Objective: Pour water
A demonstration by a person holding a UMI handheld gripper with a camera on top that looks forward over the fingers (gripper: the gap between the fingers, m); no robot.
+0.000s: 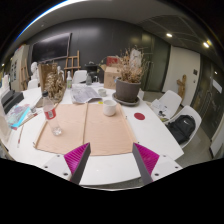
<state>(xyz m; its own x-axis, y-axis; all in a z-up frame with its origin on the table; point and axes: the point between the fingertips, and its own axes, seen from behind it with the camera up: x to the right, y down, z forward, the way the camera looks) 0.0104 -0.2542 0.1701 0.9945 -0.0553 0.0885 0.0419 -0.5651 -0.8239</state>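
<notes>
My gripper hangs above the near edge of a white table. It is open, its magenta pads wide apart with only bare table between them. Beyond the fingers lie two tan placemats side by side. A white mug stands at the far end of the mats. A small clear glass sits on the left mat, and a red and white cup stands just behind it. All three are well ahead of the fingers.
A potted plant stands behind the mug, with a red coaster to its right. Dried flowers and papers sit at the far left. Chairs flank the table's right side.
</notes>
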